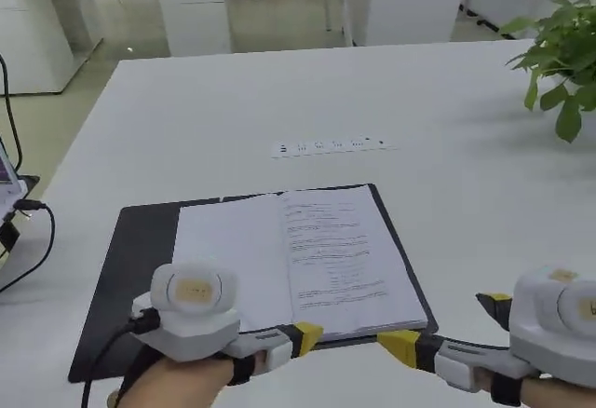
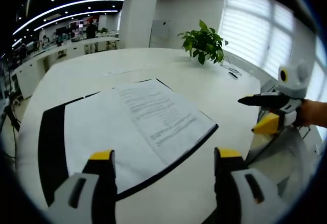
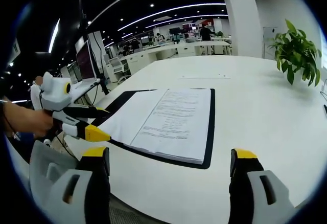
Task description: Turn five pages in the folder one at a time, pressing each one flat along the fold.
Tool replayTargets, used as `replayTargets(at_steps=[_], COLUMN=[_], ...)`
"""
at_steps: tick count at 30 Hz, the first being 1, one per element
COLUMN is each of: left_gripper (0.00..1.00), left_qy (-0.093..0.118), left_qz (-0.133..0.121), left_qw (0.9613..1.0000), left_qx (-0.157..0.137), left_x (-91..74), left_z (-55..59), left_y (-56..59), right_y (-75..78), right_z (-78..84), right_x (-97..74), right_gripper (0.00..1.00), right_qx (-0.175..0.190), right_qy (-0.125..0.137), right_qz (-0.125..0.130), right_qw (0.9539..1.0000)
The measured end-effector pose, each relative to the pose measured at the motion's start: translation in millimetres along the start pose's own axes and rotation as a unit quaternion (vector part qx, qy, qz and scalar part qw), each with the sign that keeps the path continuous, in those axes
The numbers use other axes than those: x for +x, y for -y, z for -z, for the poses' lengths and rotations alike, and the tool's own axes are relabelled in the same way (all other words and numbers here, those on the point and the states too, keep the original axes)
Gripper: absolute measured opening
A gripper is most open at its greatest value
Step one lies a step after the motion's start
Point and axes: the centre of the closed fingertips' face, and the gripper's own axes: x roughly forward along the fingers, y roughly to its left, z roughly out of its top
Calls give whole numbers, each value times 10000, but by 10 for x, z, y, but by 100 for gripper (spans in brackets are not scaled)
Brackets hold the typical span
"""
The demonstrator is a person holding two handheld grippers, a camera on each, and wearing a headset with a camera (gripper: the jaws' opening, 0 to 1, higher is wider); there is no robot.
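The white worktop [image 1: 233,101] carries the black folder [image 1: 140,250] lying open and flat by its near edge, where the left tool [image 2: 166,155] and right tool [image 3: 169,153] hang, jaws spread, gripping nothing.

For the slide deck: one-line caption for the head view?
Open folder on white table; left tool and right tool open at its near edge.

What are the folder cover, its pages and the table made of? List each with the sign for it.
Folder cover: likely matte black plastic or coated board; flat, dark, little sheen. Pages: white matte paper, printed text, thin stacked edges. Table: smooth white laminate or similar; a faint sheen shows.
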Motion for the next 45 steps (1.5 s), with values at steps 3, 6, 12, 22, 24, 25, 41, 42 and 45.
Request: replayTargets(at_steps=[3,6,12,22,24,25,41,42,45], left_gripper=[78,77,75,68,67,67,59,59,58], left_qy=[-11,68,160,362,393,412,697,652,714], left_qz=[114,181,293,331,324,337,156,136,18], left_qw=[9999,9998,9994,9985,9983,9983,9957,9959,9932], left_qx=[74,19,86,241,274,252,584,619,914], left_x=[172,304,584,981,1056,1096,1390,1404,1425], left_z=[-19,-67,-115,-144,-135,-133,-105,-70,-40], left_y=[121,209,359,519,540,557,656,648,635], right_y=[48,79,195,308,327,339,478,477,480], right_z=[17,23,43,67,76,84,163,166,178], right_x=[5,2,33,73,76,79,84,86,103], right_gripper=[98,98,98,98,98,98,96,96,96], right_qx=[27,124,160,323,354,385,690,700,723], right_qy=[-30,-32,-51,-17,5,15,90,88,79], right_qz=[-1,-15,4,-48,-42,-48,32,27,32], right_qw=[10000,9999,9999,9995,9994,9992,9976,9975,9973])
